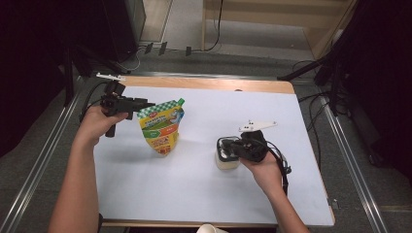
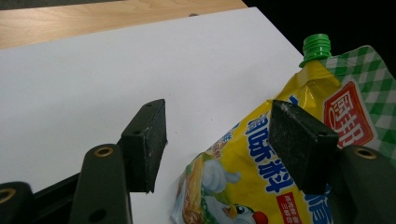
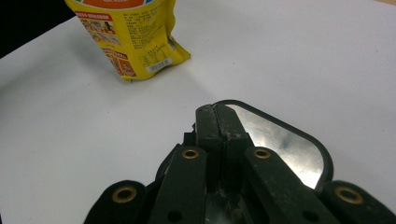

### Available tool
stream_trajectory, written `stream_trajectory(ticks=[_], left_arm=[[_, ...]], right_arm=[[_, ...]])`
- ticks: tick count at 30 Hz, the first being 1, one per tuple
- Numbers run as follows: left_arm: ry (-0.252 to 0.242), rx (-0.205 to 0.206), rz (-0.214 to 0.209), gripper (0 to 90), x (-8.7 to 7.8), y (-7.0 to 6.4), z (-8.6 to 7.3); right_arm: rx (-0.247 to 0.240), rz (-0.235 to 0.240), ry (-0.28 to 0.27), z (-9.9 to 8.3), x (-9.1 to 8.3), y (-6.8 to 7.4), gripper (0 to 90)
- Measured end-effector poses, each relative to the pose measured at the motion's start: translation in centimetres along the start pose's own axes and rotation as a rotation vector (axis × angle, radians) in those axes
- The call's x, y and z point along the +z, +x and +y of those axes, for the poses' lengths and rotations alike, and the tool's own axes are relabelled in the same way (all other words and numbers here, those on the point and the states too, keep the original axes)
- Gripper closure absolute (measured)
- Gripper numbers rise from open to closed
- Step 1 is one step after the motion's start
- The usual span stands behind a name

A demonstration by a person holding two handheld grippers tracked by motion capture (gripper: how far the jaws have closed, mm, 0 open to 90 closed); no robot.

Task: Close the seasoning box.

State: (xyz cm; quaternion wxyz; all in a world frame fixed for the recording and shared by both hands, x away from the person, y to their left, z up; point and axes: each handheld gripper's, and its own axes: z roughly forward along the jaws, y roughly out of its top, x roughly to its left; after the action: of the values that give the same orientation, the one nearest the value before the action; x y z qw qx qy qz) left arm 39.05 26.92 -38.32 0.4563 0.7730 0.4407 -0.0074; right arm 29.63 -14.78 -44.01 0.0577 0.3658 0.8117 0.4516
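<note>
Pouch [image 1: 162, 127], yellow with a green cap [image 2: 316, 47], stands upright on the white table [image 1: 204, 194], left of its middle. Just left of the pouch, the left gripper [image 1: 145, 104] holds its 2 jaws apart at the pouch's top corner. Right of the pouch, well apart, the right gripper [image 1: 227, 147] has its jaws pressed together over a small container [image 1: 227, 160] with a shiny lid [image 3: 280, 140].

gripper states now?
Left gripper: open, jaws either side of the yellow spout pouch.
Right gripper: shut, over the foil-lidded container; grasp unclear.
</note>
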Motion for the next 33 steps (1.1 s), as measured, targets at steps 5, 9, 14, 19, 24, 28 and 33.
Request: stream_trajectory(ticks=[5, 9, 14, 19, 24, 28, 33], left_arm=[[-0.002, 0.002, 0.001, 38.2, 0.0, 0.1, 0.0], [0.002, 0.0, 0.003, 38.1, 0.1, 0.0, 0.0], [0.001, -0.001, 0.0, 38.1, 0.2, 0.0, 0.0], [0.004, 0.001, -0.003, 38.0, 0.3, 0.0, 0.0], [-0.008, 0.006, 0.008, 38.1, 0.1, 0.0, 0.0], [-0.009, 0.004, 0.01, 38.1, 0.1, 0.1, 0.0], [-0.008, 0.006, 0.01, 38.1, 0.1, 0.1, 0.0]], right_arm=[[0.0, 0.009, -0.003, -0.1, 0.0, 0.0, 89.5], [-0.002, 0.003, -0.009, 0.0, -0.3, -0.1, 84.1], [-0.004, -0.004, -0.035, 0.4, -1.0, -0.1, 78.5], [-0.002, -0.012, -0.049, 0.4, -1.5, -0.3, 75.7], [0.006, -0.026, -0.054, 0.3, -1.9, -0.9, 69.6], [0.011, -0.039, -0.06, 0.2, -2.2, -1.6, 65.6], [0.016, -0.056, -0.077, 0.0, -2.7, -2.4, 61.8]])
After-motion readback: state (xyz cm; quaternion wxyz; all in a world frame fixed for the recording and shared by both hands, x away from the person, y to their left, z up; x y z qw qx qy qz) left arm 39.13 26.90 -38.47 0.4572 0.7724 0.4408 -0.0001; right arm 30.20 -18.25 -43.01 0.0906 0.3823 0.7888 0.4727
